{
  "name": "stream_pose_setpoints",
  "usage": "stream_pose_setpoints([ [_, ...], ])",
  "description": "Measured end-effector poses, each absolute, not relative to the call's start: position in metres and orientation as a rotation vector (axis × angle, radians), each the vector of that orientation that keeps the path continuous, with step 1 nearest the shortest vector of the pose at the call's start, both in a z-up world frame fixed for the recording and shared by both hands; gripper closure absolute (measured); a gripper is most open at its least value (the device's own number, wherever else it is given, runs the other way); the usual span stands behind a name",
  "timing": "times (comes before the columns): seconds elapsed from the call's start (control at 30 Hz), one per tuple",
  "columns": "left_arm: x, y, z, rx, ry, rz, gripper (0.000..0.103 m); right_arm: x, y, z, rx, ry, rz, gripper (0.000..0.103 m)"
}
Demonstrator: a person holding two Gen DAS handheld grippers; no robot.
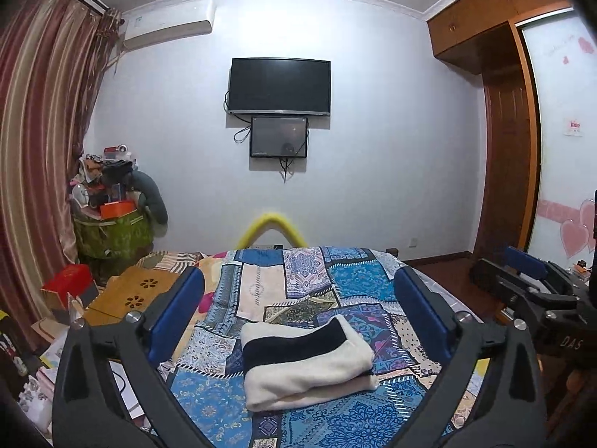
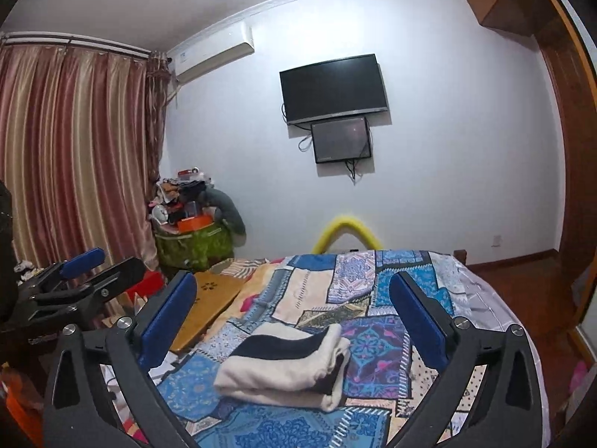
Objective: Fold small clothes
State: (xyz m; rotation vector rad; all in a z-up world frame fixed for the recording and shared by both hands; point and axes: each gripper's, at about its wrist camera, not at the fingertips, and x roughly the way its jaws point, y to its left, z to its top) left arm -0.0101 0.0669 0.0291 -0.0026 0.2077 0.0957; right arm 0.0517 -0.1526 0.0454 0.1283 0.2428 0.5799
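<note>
Your fingers on the left gripper and right gripper are spread wide, holding nothing, above the cream-and-black garment lying folded at lower centre on the bedspread, so folding looks finished.

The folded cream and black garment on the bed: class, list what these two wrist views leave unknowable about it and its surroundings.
- Folded cream and black garment: its type and inner layers are hidden by its own folds in both views.
- Patchwork bedspread: near edge cut off by the frame bottom and the left gripper.
- Wall sign: text too small, left wrist view.
- Corner pile: items too small and overlapping, right wrist view.
</note>
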Motion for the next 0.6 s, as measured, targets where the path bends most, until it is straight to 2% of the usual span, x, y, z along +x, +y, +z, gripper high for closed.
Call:
stream_pose_setpoints([
  [0.6, -0.007, 0.067, 0.021, -0.026, 0.232, 0.082, 0.000, 0.044, -0.153, 0.043, 0.114, 0.269, 0.565, 0.000],
])
